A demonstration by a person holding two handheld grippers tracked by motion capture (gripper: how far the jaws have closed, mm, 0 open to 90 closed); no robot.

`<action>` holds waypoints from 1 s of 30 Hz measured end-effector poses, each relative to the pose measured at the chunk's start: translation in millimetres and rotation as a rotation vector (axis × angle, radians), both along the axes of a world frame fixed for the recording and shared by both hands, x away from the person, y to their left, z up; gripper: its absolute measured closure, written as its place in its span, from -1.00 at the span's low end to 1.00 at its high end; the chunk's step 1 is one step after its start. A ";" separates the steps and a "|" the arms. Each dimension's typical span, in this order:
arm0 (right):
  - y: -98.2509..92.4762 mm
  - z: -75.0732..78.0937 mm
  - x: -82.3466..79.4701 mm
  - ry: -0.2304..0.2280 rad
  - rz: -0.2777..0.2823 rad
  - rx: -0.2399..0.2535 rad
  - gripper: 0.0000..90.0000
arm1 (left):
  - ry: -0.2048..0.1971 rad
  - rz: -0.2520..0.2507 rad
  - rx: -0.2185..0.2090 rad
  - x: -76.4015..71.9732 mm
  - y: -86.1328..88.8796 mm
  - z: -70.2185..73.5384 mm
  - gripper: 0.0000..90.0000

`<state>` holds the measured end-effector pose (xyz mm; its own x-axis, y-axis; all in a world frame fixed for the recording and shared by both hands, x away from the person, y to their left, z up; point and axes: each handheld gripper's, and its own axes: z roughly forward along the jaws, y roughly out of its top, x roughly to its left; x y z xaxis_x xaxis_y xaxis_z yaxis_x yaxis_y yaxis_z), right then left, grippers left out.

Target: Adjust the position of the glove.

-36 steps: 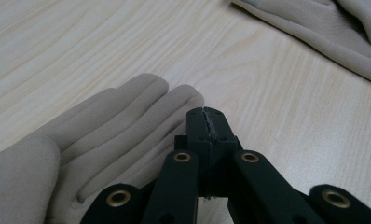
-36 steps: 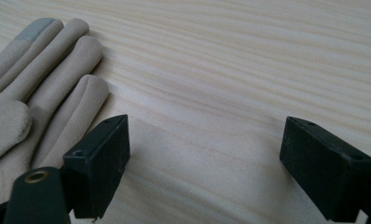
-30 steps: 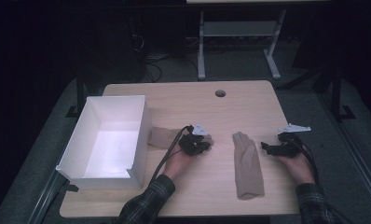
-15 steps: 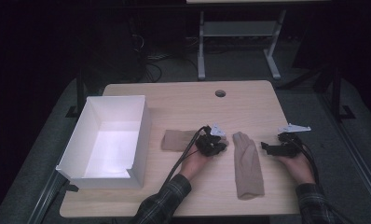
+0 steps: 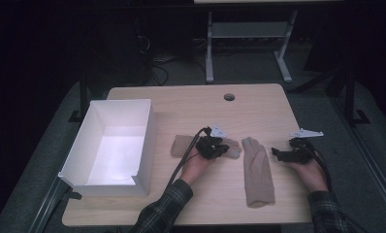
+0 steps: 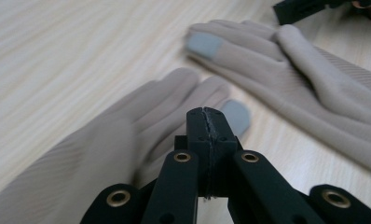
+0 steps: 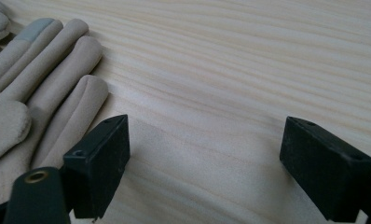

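A light wooden bench [image 5: 191, 104] carries an open white rectangular box [image 5: 96, 138] on its left side. A small round dark hole [image 5: 229, 97] sits near its far edge.

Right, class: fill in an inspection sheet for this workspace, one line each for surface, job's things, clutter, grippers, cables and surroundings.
Surface: pale wood table, with a round hole near its far edge.
Job's things: two beige gloves with grey fingertip patches; left glove lies crosswise, right glove lengthwise. White box, open-topped, stands at the left.
Clutter: nothing seen.
Grippers: left gripper shut, jaws together above the left glove; whether it pinches the cloth cannot be told. Right gripper open, nothing between its jaws, beside the right glove.
Cables: black cable trails from the left gripper along the forearm; more cables lie on the floor.
Surroundings: dark room, grey floor, white frame beyond the table.
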<state>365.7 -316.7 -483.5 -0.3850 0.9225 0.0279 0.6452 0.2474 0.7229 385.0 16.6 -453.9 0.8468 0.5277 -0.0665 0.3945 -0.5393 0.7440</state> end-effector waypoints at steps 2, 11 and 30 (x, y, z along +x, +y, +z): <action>0.0 0.0 0.0 0.000 0.000 0.000 -0.65 | -0.007 0.022 0.004 2.7 11.9 2.7 0.99; 0.0 0.0 0.0 0.000 0.000 0.000 -0.65 | -0.011 0.119 0.016 13.2 55.0 4.1 0.99; 0.0 0.0 0.0 0.000 0.000 0.000 -0.65 | 0.012 0.292 0.067 25.6 89.3 -13.4 0.99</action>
<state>365.7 -316.7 -483.5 -0.3854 0.9223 0.0278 0.6448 0.2477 0.7231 410.6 105.9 -467.3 0.6582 0.7521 -0.0322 0.5486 -0.4500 0.7046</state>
